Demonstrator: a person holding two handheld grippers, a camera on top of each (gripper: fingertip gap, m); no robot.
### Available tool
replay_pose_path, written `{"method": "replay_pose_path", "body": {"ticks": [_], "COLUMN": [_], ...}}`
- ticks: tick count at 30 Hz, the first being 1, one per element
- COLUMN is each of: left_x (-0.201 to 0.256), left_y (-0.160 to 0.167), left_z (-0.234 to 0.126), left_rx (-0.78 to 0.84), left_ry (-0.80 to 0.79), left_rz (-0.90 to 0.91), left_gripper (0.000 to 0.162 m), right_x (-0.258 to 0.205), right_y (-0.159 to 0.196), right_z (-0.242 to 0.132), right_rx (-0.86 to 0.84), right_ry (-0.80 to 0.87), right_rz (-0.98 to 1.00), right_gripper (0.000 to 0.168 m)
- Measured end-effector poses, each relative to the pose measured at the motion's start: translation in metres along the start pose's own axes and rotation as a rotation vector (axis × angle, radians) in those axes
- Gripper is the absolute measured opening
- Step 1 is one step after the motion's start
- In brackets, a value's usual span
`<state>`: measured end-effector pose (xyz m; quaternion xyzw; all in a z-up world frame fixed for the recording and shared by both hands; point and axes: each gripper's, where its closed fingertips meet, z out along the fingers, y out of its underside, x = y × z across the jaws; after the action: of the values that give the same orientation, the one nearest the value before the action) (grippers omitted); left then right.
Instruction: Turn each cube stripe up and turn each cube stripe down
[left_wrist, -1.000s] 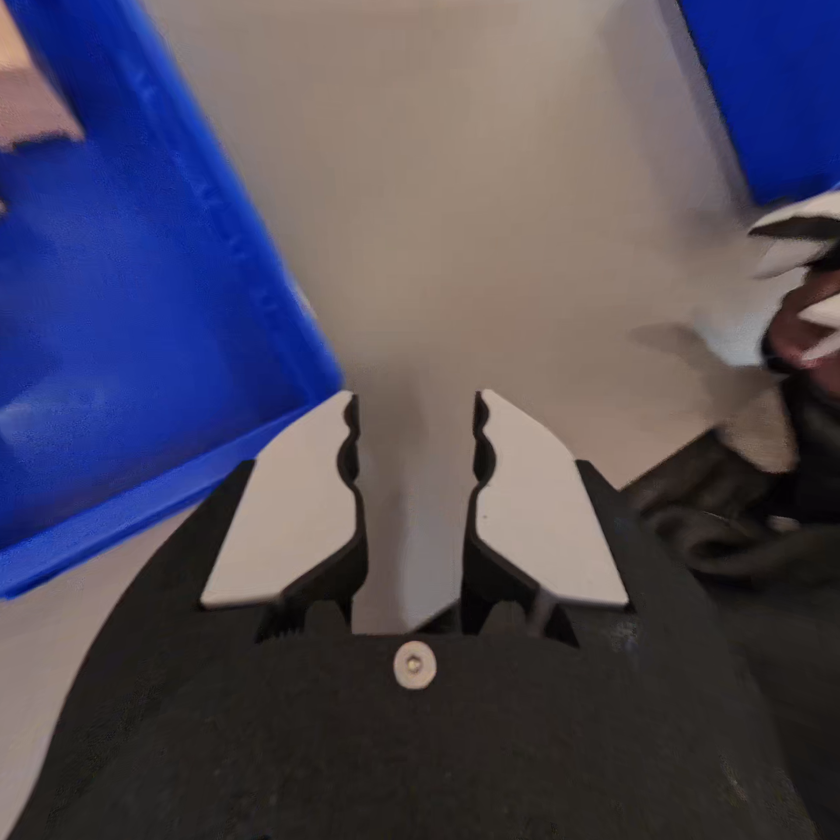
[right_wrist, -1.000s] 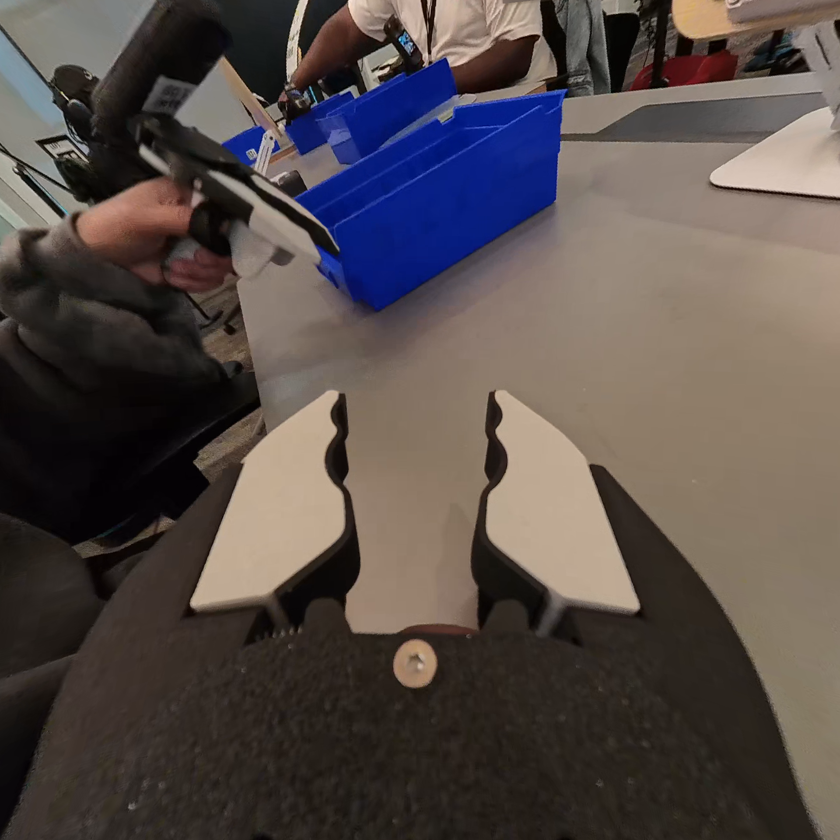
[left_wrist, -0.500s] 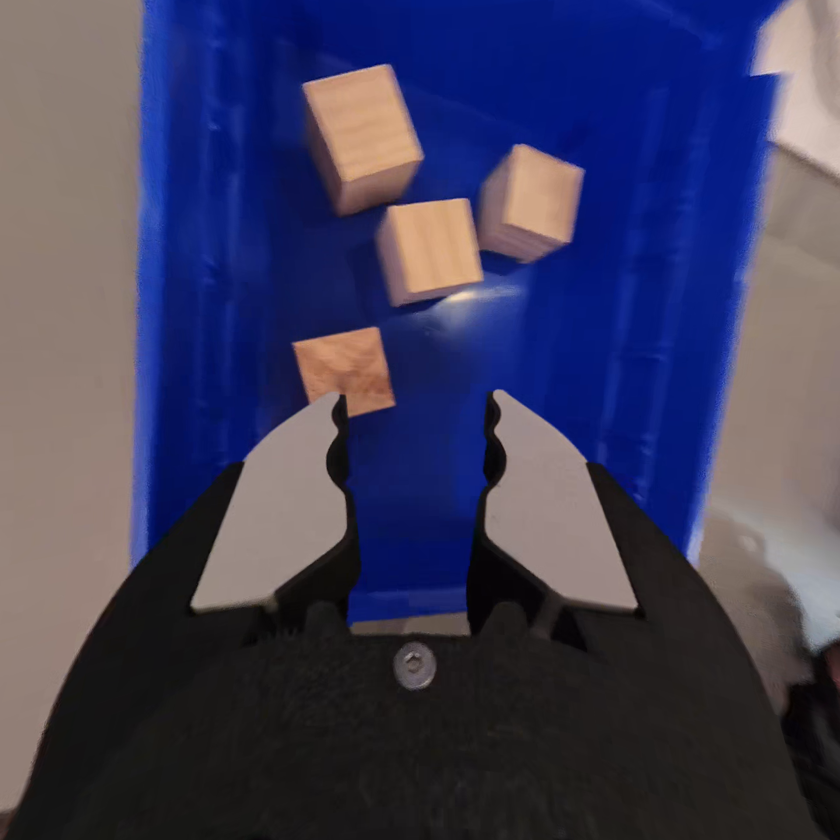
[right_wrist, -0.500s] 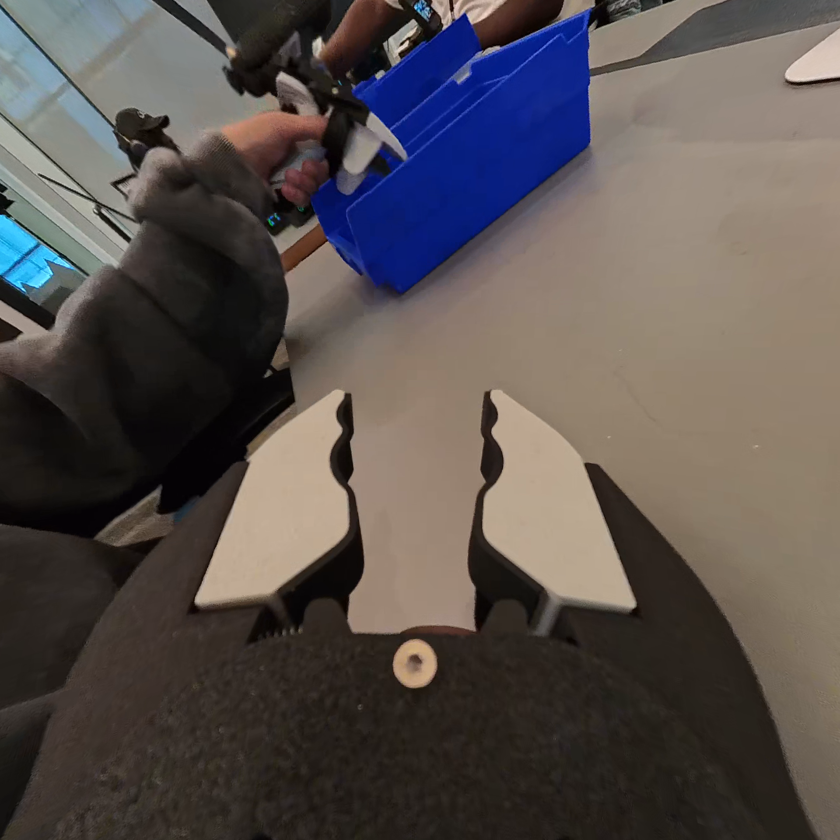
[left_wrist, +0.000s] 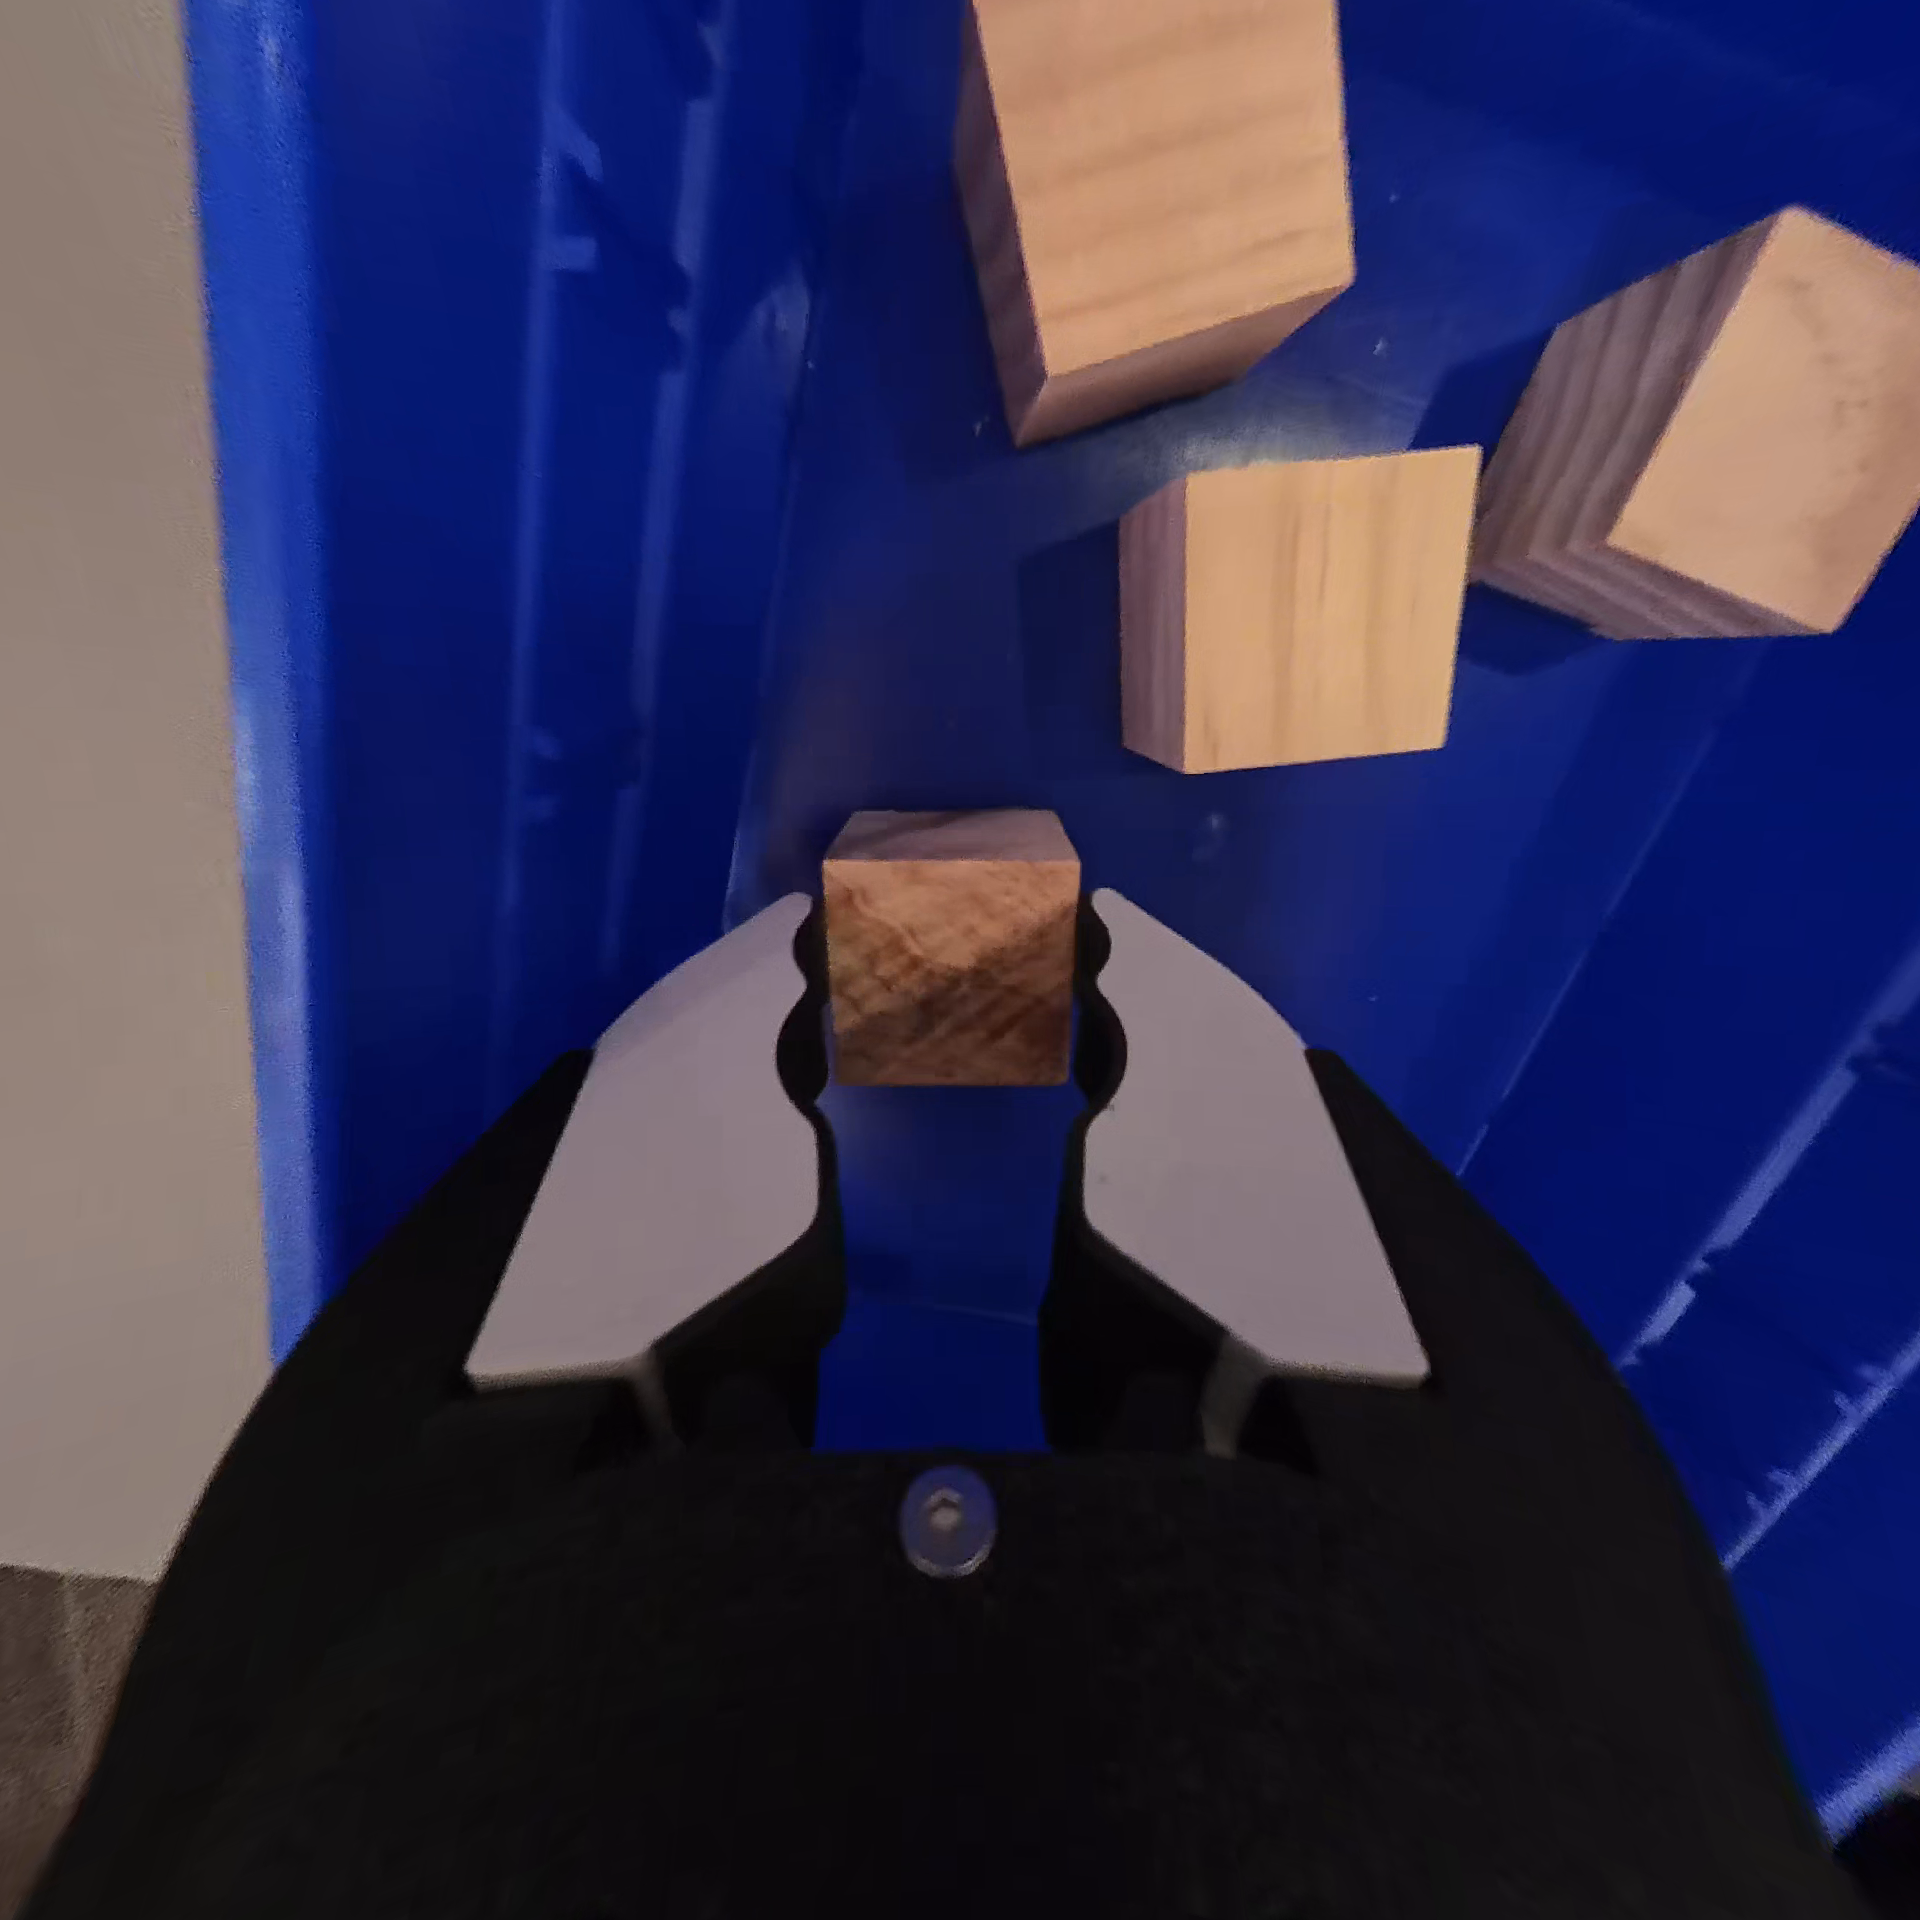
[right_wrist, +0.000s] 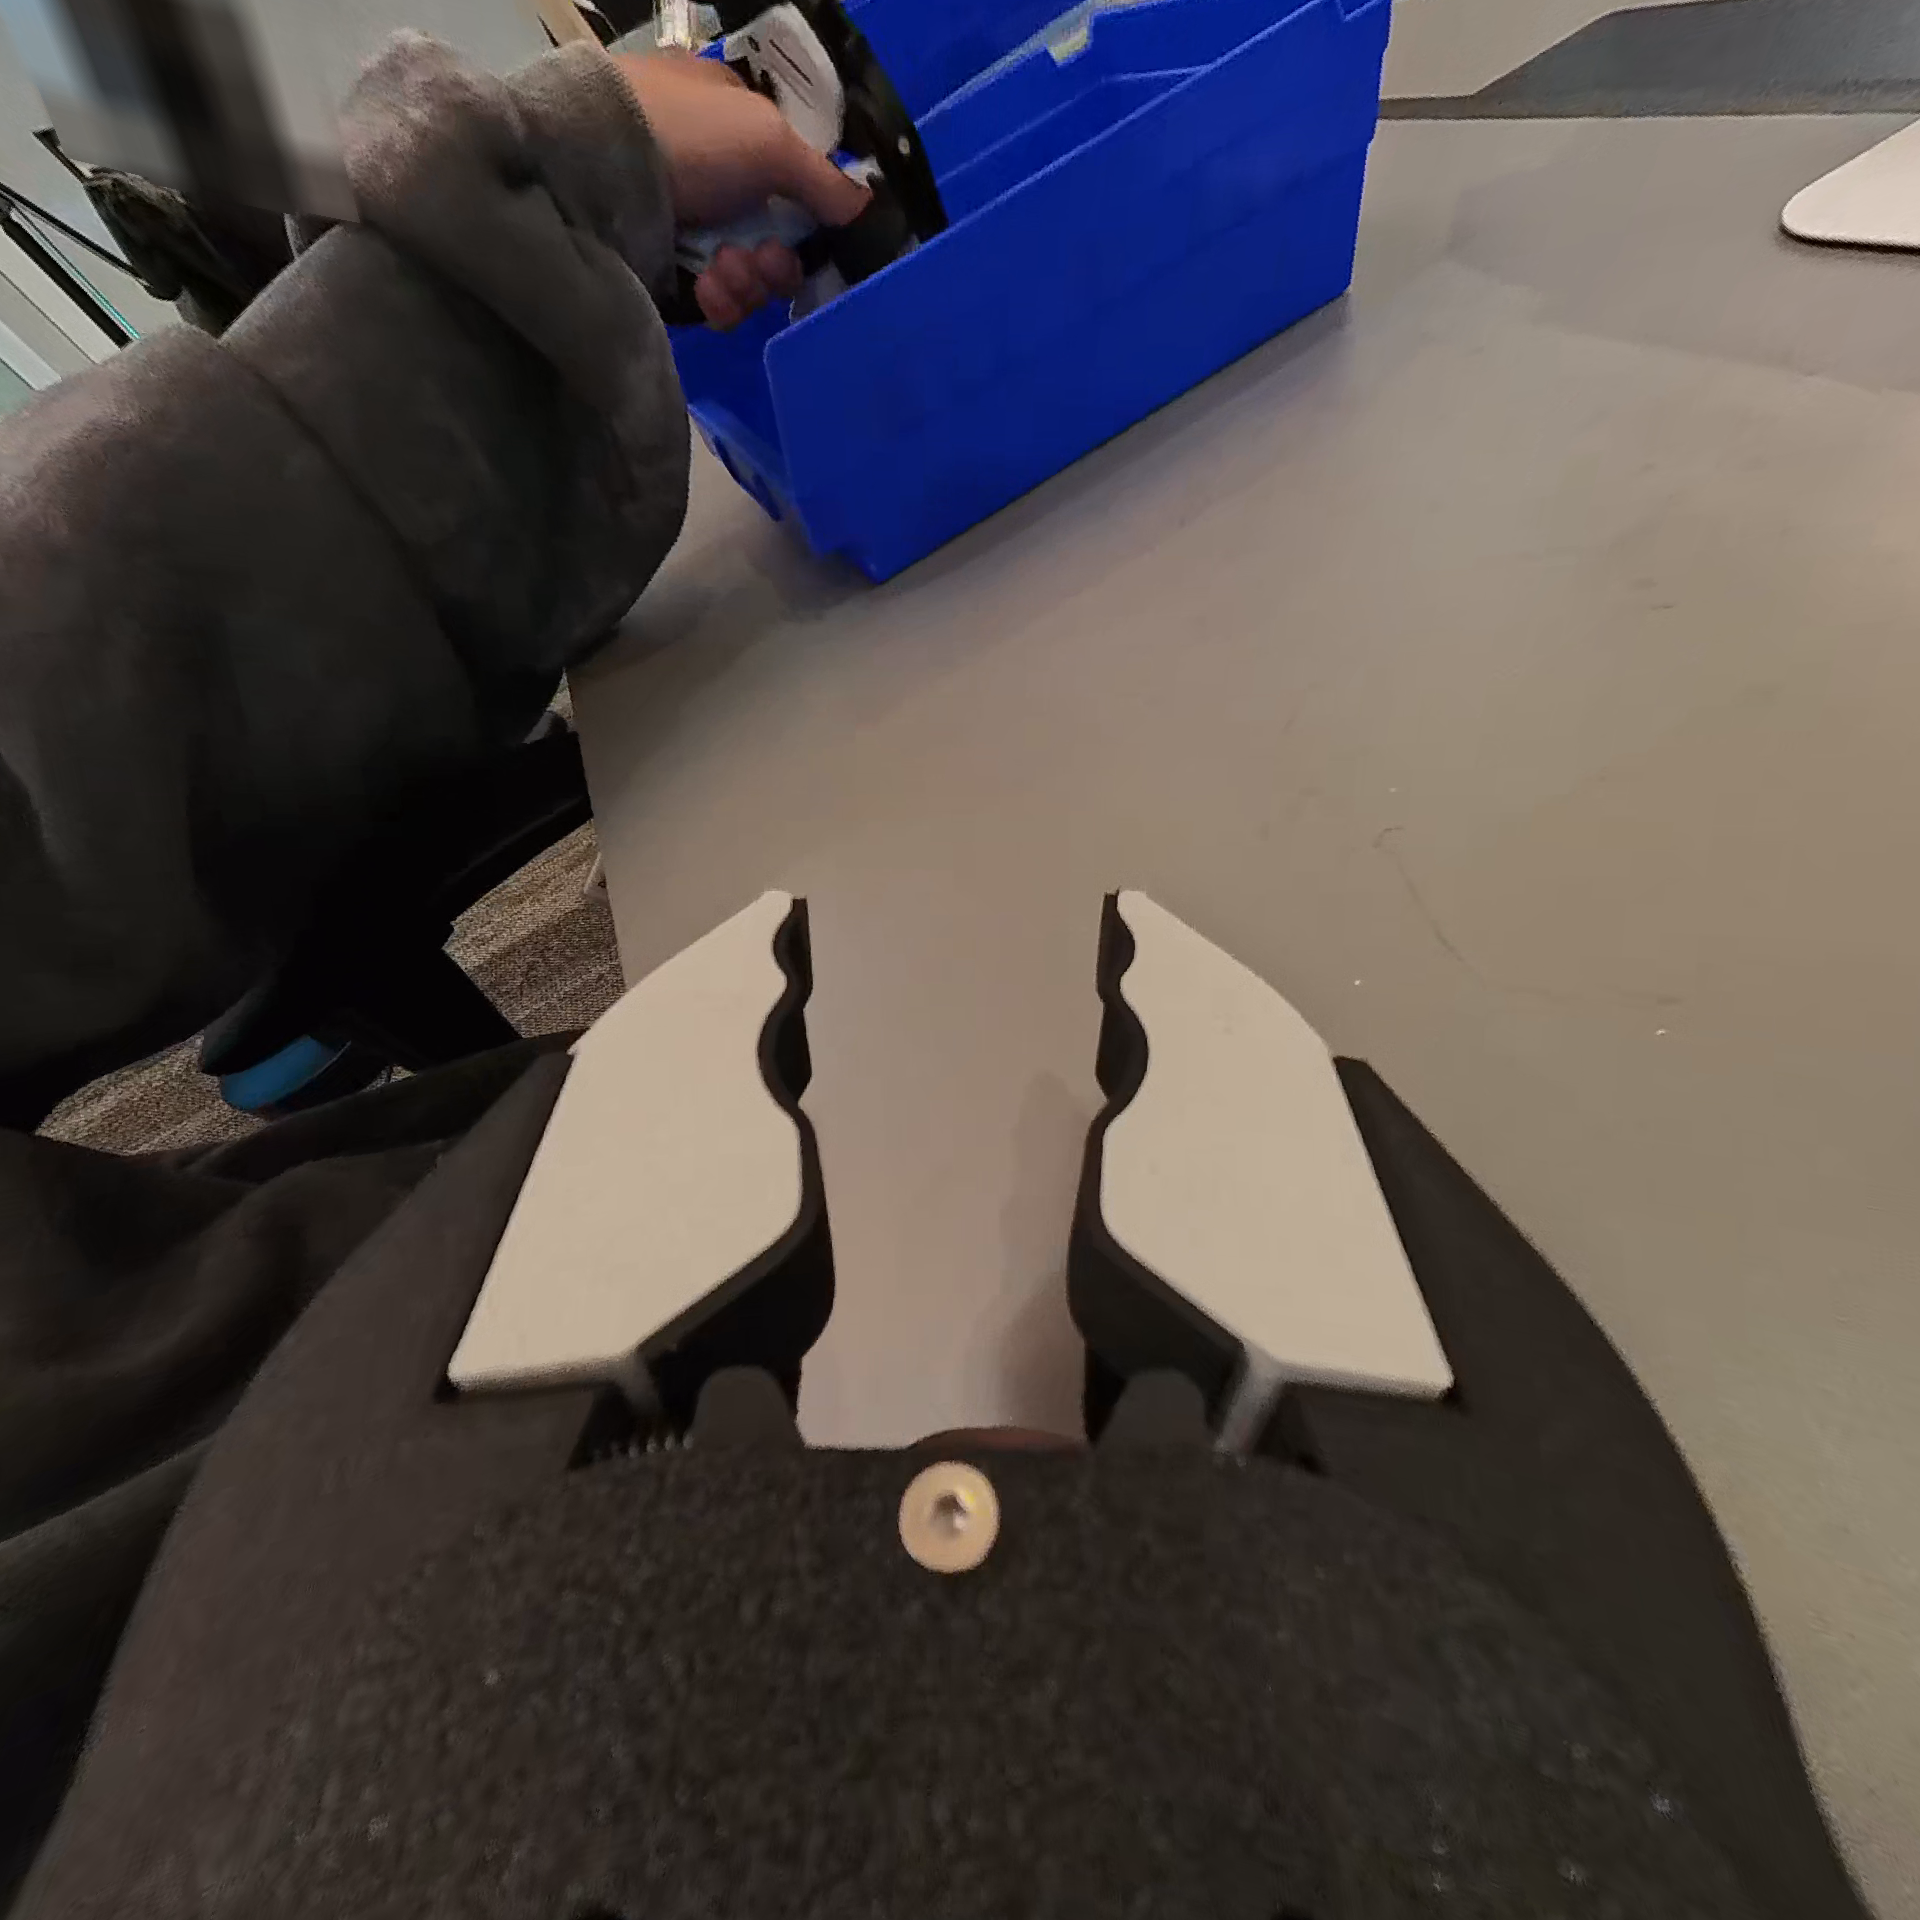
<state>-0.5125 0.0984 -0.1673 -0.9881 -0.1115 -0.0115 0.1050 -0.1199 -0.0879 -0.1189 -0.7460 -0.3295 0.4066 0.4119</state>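
In the left wrist view a blue bin (left_wrist: 644, 520) holds several wooden cubes. My left gripper (left_wrist: 948, 925) is down inside the bin, shut on a small darker wooden cube (left_wrist: 951, 987), with both pads against its sides. Three paler cubes (left_wrist: 1164, 208), (left_wrist: 1299, 613), (left_wrist: 1714, 436) lie farther in. My right gripper (right_wrist: 954, 914) is open and empty over the grey table (right_wrist: 1351, 727). The right wrist view shows the bin (right_wrist: 1039, 364) from outside, with a hand and the left gripper (right_wrist: 831, 104) reaching into it; the fingertips are hidden there.
A grey-sleeved arm (right_wrist: 364, 468) fills the left of the right wrist view. A white stand base (right_wrist: 1860, 197) sits at the far right of the table. The table edge and carpet (right_wrist: 520, 935) lie to the left of my right gripper.
My left gripper swung over the bin, went down to the darker cube and its fingers closed on it. My right gripper stayed open over the table, shifting only a little.
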Motion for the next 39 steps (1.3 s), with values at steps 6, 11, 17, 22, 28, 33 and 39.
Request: {"method": "replay_pose_path", "body": {"ticks": [6, 11, 17, 22, 28, 33, 39], "left_x": [0.026, 0.1, 0.233, 0.322, 0.353, 0.353, 0.355], "left_y": [-0.011, 0.002, 0.061, 0.104, 0.124, 0.13, 0.135], "left_z": [-0.063, -0.141, -0.164, -0.18, -0.166, -0.162, -0.155], "left_rx": [0.191, 0.415, 0.279, 0.099, 0.128, 0.169, 0.122], "left_ry": [0.215, 0.633, 1.247, 1.701, 1.682, 1.615, 1.629], "left_rz": [0.063, 0.22, 0.342, 0.285, 0.332, 0.364, 0.337], "left_gripper": [0.044, 0.044, 0.044, 0.043, 0.044, 0.044, 0.043], "right_x": [0.006, 0.017, 0.037, 0.037, 0.032, 0.036, 0.034], "right_y": [0.001, -0.004, -0.026, -0.079, -0.136, -0.127, -0.118], "right_z": [-0.002, -0.006, -0.014, -0.012, 0.002, 0.023, 0.034], "right_rx": [0.007, 0.041, 0.116, 0.194, 0.312, 0.274, 0.269], "right_ry": [0.011, 0.033, 0.045, -0.133, -0.399, -0.335, -0.346], "right_rz": [0.015, 0.042, 0.157, 0.408, 0.675, 0.662, 0.652], "right_gripper": [0.052, 0.052, 0.052, 0.059, 0.076, 0.083, 0.045]}}
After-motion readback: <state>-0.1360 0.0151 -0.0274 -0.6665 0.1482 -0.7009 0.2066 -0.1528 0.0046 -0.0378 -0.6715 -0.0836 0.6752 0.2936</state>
